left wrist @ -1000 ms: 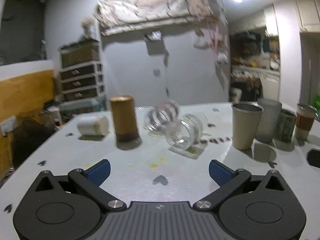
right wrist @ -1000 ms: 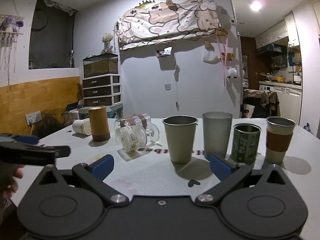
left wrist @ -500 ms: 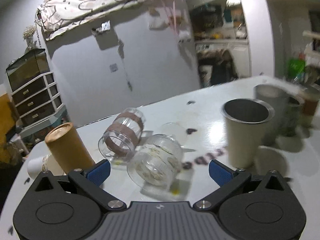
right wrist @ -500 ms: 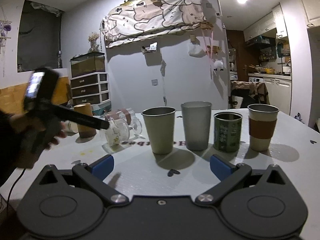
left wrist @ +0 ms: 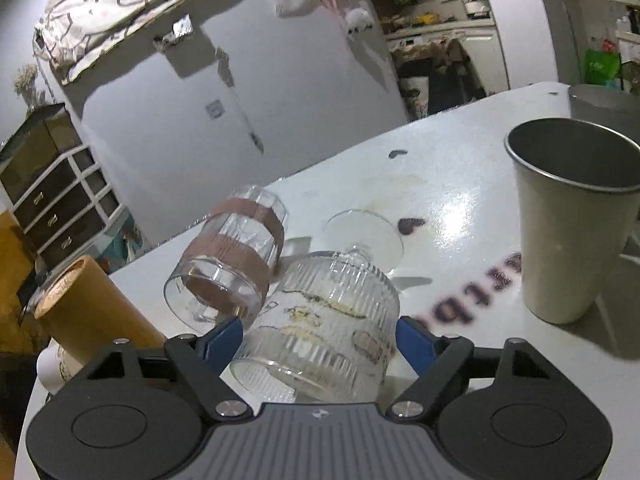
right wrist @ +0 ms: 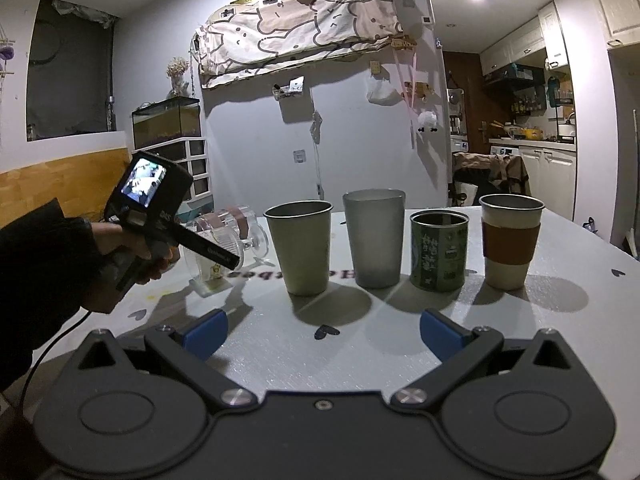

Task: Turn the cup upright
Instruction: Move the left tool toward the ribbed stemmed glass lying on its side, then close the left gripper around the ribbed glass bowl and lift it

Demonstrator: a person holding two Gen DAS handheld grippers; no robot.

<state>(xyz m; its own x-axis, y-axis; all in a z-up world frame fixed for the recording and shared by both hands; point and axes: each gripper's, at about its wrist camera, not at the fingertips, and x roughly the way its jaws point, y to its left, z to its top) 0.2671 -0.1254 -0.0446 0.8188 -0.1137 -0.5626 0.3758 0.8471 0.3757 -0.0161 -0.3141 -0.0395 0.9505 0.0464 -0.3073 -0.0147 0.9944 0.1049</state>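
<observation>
A clear ribbed stemmed glass cup [left wrist: 324, 324] lies on its side on the white table [left wrist: 448, 192], mouth toward me. My left gripper [left wrist: 318, 342] is open, its blue fingertips on either side of the cup's bowl; contact cannot be told. A second clear glass with brown bands [left wrist: 230, 268] lies on its side just left of it. In the right wrist view the left gripper [right wrist: 216, 256] reaches over the lying stemmed glass cup [right wrist: 224, 252]. My right gripper [right wrist: 322, 330] is open and empty above the table's near part.
A steel cup [left wrist: 568, 216] stands upright to the right. A brown cardboard tube [left wrist: 88, 316] stands at the left. In the right wrist view a row stands upright: steel cup [right wrist: 300, 246], grey tumbler [right wrist: 374, 236], green can [right wrist: 438, 250], sleeved cup [right wrist: 510, 236].
My left gripper has moved forward and down to the lying stemmed cup, which now sits between its open fingers. My right gripper has stayed nearly still.
</observation>
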